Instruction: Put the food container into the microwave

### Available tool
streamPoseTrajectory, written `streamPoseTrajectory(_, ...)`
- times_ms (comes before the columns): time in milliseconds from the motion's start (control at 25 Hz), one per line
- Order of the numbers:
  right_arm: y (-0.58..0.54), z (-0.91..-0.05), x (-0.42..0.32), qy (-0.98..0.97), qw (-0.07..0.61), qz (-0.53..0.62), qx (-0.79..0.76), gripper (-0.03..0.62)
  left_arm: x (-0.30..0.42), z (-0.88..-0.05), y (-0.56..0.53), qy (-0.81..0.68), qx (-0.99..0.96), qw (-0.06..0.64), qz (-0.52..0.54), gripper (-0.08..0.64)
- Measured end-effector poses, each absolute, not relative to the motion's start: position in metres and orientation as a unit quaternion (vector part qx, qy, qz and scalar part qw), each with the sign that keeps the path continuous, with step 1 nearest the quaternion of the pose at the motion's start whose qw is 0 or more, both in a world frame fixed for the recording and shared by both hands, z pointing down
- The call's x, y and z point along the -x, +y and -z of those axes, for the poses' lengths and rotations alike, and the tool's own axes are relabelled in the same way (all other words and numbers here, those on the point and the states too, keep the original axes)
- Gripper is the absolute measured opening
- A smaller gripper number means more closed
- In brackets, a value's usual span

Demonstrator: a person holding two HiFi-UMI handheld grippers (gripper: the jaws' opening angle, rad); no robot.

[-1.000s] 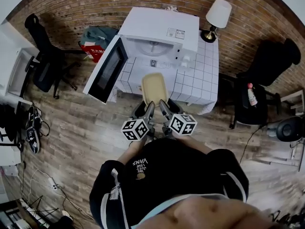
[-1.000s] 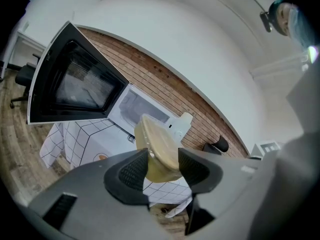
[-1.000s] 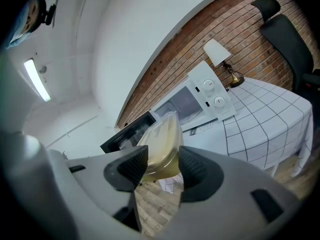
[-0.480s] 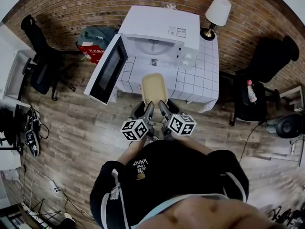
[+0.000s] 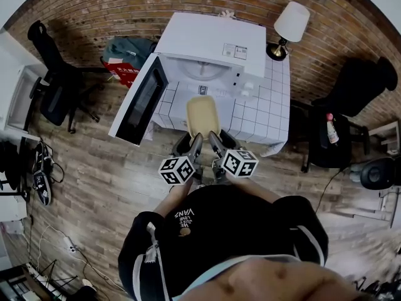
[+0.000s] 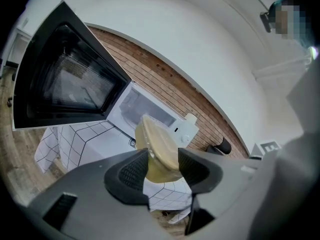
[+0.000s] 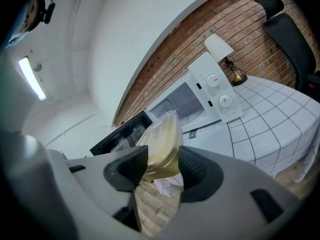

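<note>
A tan lidded food container hangs in the air in front of the white microwave, whose door swings wide open to the left. My left gripper is shut on the container's near left corner. My right gripper is shut on its near right corner. The microwave cavity with its glass turntable lies just beyond the container. In both gripper views the pads press on the container's sides.
The microwave stands on a table with a white grid-pattern cloth, and a lamp stands at its back right corner. Black chairs stand at far left and right. A bottle sits on a stool at right.
Both grippers and the container have moved a little toward the microwave's opening. The view has shifted slightly with them.
</note>
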State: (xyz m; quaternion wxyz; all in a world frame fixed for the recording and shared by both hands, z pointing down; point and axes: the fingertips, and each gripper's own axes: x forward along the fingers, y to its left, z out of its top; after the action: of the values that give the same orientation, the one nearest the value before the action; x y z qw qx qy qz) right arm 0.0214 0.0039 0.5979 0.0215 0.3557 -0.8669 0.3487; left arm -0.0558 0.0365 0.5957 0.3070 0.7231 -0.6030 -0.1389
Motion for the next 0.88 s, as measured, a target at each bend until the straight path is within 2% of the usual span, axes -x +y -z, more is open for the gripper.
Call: streamPoseTrajectory(880, -0.111, -0.601, -0.013, -0.878, 0.033, -0.359, -0.314, 0.178, 0.061, -0.596, -0.071, -0.641, -0.690, 0.301, 0.147, 0.193)
